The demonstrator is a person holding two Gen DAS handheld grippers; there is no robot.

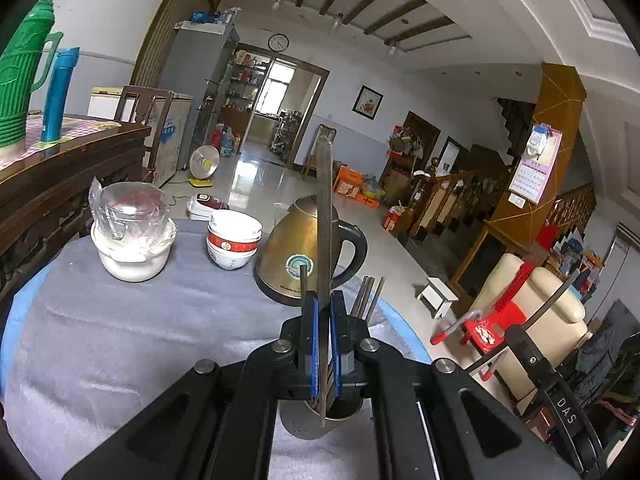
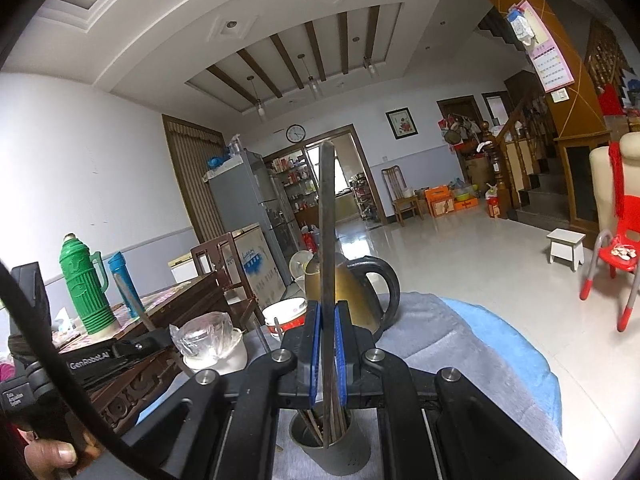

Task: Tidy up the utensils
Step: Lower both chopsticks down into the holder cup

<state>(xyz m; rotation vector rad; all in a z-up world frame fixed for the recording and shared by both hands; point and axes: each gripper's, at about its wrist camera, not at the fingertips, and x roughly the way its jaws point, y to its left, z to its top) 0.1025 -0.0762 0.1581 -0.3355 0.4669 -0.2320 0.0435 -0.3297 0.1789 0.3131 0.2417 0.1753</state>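
My left gripper [image 1: 324, 312] is shut on a long flat metal utensil handle [image 1: 325, 208] that stands upright, its lower end inside a grey metal utensil cup [image 1: 308, 424] below the jaws. Thin dark chopsticks [image 1: 368, 296] stick up from the cup beside the gripper. My right gripper [image 2: 326, 320] is shut on a similar flat metal utensil handle [image 2: 328, 220], also upright, its lower end in a grey utensil cup [image 2: 320, 448] holding several utensils. The left gripper's body [image 2: 116, 350] shows at the left of the right wrist view.
A brass kettle [image 1: 288, 256] with a black handle stands just behind the cup. Stacked red-and-white bowls [image 1: 232, 240] and a white pot with wrapped glassware [image 1: 132, 232] sit at the far left on the grey-covered round table [image 1: 120, 320]. A green thermos [image 1: 20, 68] stands on a wooden sideboard.
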